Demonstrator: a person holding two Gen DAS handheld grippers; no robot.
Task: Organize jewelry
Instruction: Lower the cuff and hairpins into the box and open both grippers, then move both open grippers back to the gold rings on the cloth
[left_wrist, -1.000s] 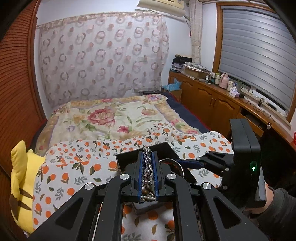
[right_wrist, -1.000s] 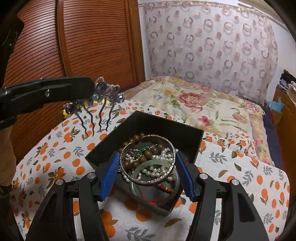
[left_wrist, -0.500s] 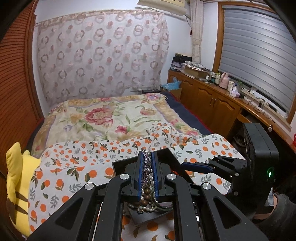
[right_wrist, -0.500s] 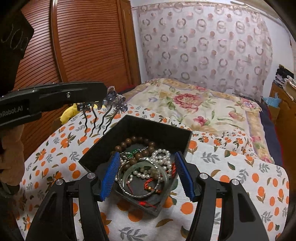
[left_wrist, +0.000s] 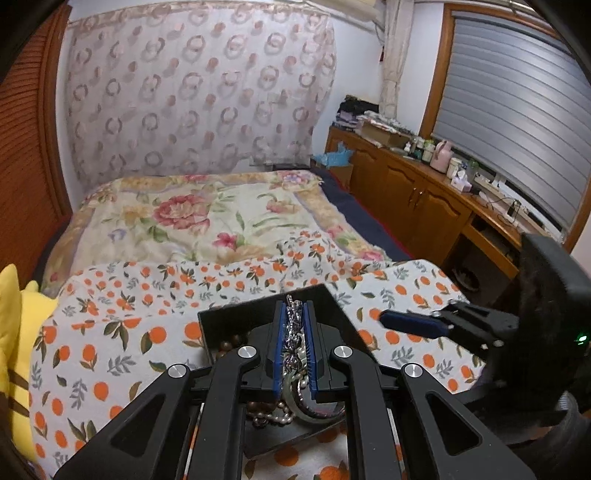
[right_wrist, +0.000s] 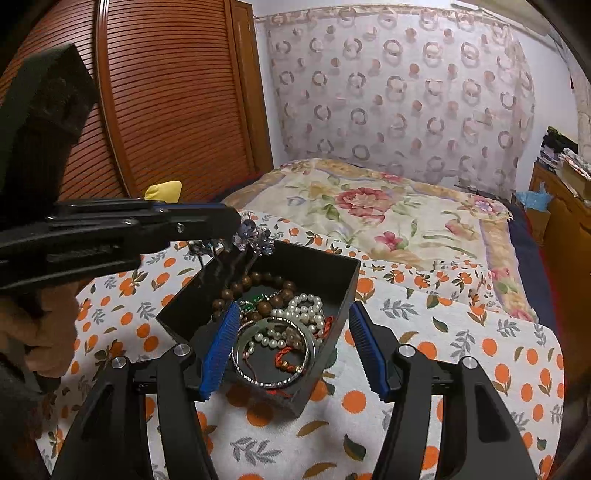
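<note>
My left gripper (right_wrist: 236, 225) is clamped on the jewelled metal hair comb (right_wrist: 255, 238) over the open black jewellery box (right_wrist: 314, 266), my right gripper (right_wrist: 291, 350) gaping empty, and its prongs may snag the wooden bead strand (right_wrist: 255, 282) below.

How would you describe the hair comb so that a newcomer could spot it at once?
Start at the bed's orange-print cloth and find the open black box of jewelry on it. Over the box's far left corner, the left gripper is shut on the hair comb. Unlike the beads and bangles below, it has purple crystal flowers and dark prongs.
</note>
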